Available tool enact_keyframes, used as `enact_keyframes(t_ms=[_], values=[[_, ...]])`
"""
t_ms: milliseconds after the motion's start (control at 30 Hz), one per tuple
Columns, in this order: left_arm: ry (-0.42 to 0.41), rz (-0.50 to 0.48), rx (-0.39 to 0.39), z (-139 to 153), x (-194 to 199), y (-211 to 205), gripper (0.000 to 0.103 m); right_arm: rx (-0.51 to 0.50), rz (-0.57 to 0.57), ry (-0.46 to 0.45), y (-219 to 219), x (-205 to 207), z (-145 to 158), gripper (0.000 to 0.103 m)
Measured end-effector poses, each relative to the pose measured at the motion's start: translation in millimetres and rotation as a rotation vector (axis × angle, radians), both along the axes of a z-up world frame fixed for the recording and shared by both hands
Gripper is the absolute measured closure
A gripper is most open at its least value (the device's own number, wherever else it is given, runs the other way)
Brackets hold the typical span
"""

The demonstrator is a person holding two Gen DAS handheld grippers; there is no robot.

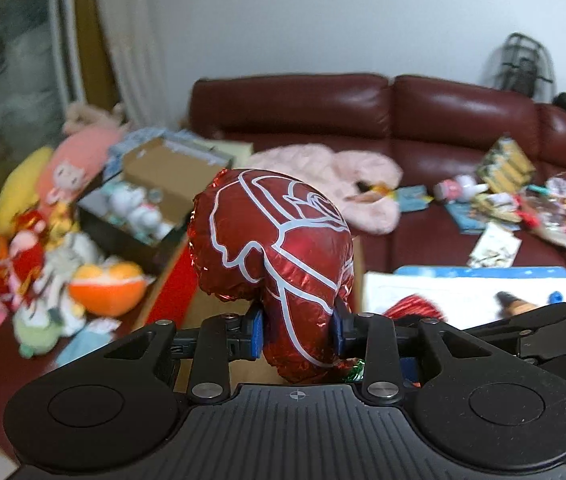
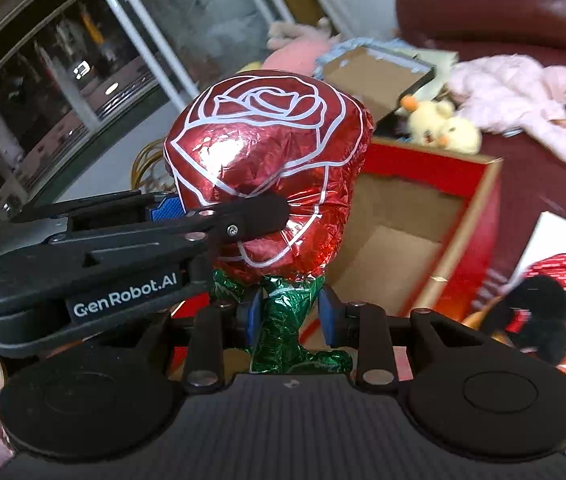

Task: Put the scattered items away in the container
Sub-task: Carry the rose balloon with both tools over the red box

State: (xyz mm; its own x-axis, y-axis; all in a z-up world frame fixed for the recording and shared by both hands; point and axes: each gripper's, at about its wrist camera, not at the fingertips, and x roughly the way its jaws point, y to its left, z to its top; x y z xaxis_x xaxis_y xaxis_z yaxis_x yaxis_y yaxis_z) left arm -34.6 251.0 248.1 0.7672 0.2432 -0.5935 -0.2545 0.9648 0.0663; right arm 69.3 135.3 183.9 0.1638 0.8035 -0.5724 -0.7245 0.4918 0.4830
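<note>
A red foil rose balloon [image 1: 279, 248] with white outlines and a green foil stem [image 2: 283, 320] is held by both grippers. My left gripper [image 1: 297, 334] is shut on the red bloom's lower part. My right gripper [image 2: 289, 316] is shut on the green stem just below the bloom [image 2: 267, 168]. The left gripper shows in the right wrist view [image 2: 251, 216], pinching the bloom from the left. A red cardboard box [image 2: 415, 240], open and brown inside, stands right behind the balloon.
A dark red leather sofa [image 1: 443, 120] holds a pink fluffy garment [image 1: 335, 176] and scattered small items [image 1: 515, 196]. A pile of plush toys [image 1: 51, 240] and an open cardboard box [image 1: 155, 196] lie left. A black-and-red plush [image 2: 539, 312] lies right.
</note>
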Motion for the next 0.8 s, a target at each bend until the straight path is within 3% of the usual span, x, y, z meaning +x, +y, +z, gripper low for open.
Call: enact_keyframes(t_ms=[267, 300, 333, 367, 400, 533, 800], values=[[0.129, 0.08, -0.048, -52, 8, 76, 0.072, -0.073, 0.044, 0.034, 63, -4, -31, 0.064], [0.144, 0.09, -0.049, -59, 14, 85, 0.072, -0.073, 0.044, 0.027, 67, -4, -34, 0.054], [0.155, 0.093, -0.044, -65, 19, 92, 0.072, -0.08, 0.036, 0.016, 72, -4, -37, 0.034], [0.164, 0.104, -0.031, -72, 25, 99, 0.071, -0.088, 0.023, 0.007, 74, -2, -40, 0.025], [0.175, 0.124, -0.023, -80, 30, 106, 0.059, -0.093, 0.008, -0.002, 75, 0, -42, 0.018], [0.198, 0.179, -0.071, -98, 33, 130, 0.021, -0.121, -0.03, 0.016, 71, 9, -52, 0.017], [0.164, 0.128, -0.029, -100, 36, 123, 0.014, -0.155, -0.052, 0.039, 68, 14, -65, 0.017]])
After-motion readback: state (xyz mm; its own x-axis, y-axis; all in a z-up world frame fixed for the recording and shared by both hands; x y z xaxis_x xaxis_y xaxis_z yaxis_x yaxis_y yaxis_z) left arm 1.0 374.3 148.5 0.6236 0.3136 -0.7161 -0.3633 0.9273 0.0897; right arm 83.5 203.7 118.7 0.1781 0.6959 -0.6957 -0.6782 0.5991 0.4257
